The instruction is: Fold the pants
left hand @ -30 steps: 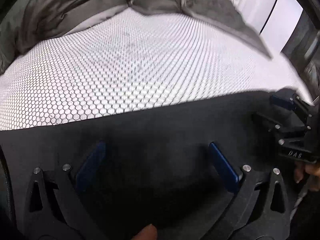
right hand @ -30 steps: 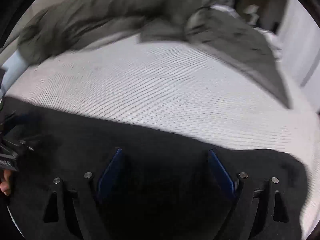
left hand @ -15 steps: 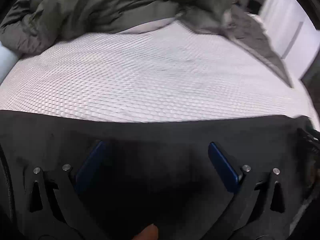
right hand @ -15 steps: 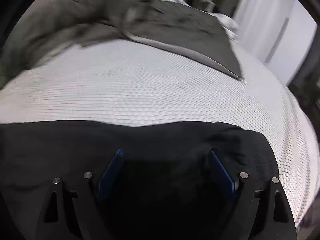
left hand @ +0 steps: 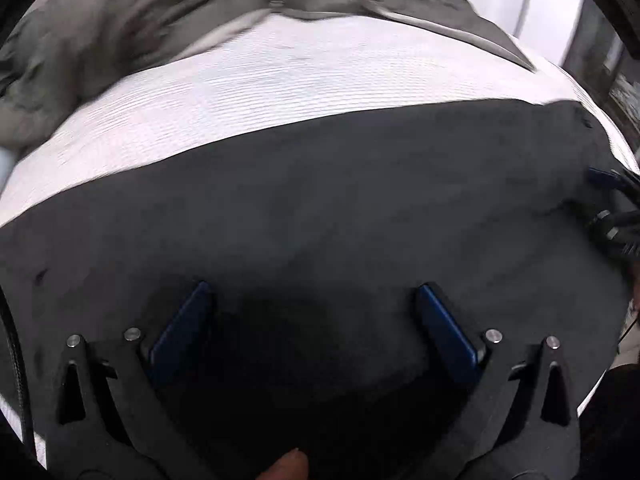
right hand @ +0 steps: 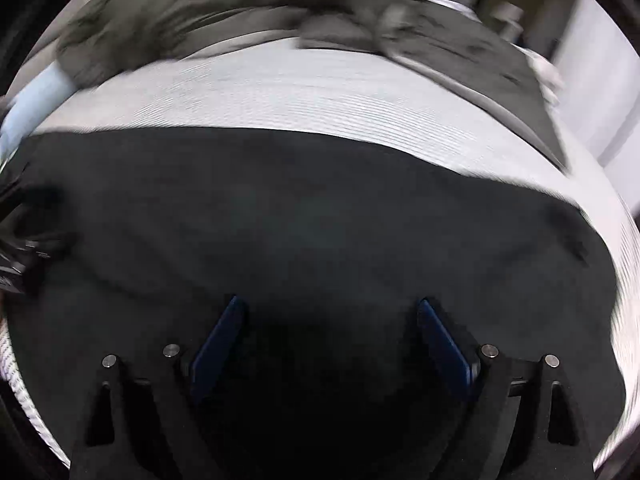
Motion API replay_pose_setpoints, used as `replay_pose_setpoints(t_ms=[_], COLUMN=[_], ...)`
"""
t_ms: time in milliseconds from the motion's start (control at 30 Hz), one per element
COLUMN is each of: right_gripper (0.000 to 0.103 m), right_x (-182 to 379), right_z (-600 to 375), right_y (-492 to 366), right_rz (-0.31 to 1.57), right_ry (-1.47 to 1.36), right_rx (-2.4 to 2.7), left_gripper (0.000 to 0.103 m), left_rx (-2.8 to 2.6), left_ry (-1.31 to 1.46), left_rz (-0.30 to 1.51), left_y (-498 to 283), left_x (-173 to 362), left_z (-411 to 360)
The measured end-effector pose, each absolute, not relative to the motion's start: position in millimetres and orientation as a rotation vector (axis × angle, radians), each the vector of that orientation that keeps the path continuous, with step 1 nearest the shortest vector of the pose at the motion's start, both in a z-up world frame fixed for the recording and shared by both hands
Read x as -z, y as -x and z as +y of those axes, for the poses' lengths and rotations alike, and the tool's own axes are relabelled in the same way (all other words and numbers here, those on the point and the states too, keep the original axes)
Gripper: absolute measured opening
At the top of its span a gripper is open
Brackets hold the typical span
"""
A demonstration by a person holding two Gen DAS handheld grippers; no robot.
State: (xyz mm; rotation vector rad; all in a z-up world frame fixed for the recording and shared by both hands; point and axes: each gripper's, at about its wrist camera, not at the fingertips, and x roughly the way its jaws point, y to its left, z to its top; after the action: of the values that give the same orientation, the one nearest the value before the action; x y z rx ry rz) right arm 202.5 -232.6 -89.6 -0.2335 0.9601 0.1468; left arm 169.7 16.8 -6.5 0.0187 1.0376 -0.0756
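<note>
Where the left wrist cam looks down its own fingers, the left gripper (left hand: 312, 320) has its jaws wide apart, w/ the two blue pads (left hand: 182, 330) well away from each other. The black pants (left hand: 320, 208) lie spread flat on the white bed (left hand: 304, 88), under and in front of the jaws. Dark cloth fills the gap btwn the pads, but the pads don't pinch it. The far edge of the pants runs across the view, past the jaw tips. Off to the right of the jaws, at the pic's edge, the right gripper (left hand: 618, 208) pokes in over the pants' right side. A fingertip (left hand: 288, 465) shows at the bottom, behind the jaws. Far past the jaws, a gray blanket (left hand: 120, 28) is bunched up at the back of the bed. The pic is a bit blurry.

In the right wrist cam, the right gripper (right hand: 332, 340) also has its jaws wide, blue pads (right hand: 218, 344) far apart, nothing squeezed btwn them. The pants (right hand: 300, 216) lie flat under and ahead of these jaws too, w/ the right edge of the cloth off to the right of the jaws. To the far left of the jaws, black parts of the left gripper (right hand: 16, 240) show at the pic's edge. The white bed (right hand: 300, 92) and gray blanket (right hand: 200, 8) sit beyond the jaws. Blurry here too.
</note>
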Motion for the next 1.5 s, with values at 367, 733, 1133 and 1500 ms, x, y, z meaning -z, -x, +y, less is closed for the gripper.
replay_pose_setpoints(t_ms=[367,733,1133,1500], right_gripper=[0.09,0.09,0.09,0.091], right_x=[64.0,94.4,90.4,85.0], right_z=[-298.4,-259.2,-298.3,-292.0], right_y=[-137.2,-133.6,-139.3,-143.4], right_rz=[0.83,0.91,0.913,0.922], right_ry=[0.06,0.236,0.171,0.187], right_rx=[-0.15,-0.178,-0.081,-0.097], left_gripper=[0.102,0.102,0.081,0.034], left_rx=[0.062,0.038,-0.058,-0.236], left_ry=[0.121,0.06,0.177,0.185], left_rz=[0.94,1.016,0.905,0.903], left_y=[-92.5,-62.0,-12.9,-36.6], left_x=[-26.2,-14.1,-36.5,-7.2], left_z=[83.6,93.8,209.8,306.7])
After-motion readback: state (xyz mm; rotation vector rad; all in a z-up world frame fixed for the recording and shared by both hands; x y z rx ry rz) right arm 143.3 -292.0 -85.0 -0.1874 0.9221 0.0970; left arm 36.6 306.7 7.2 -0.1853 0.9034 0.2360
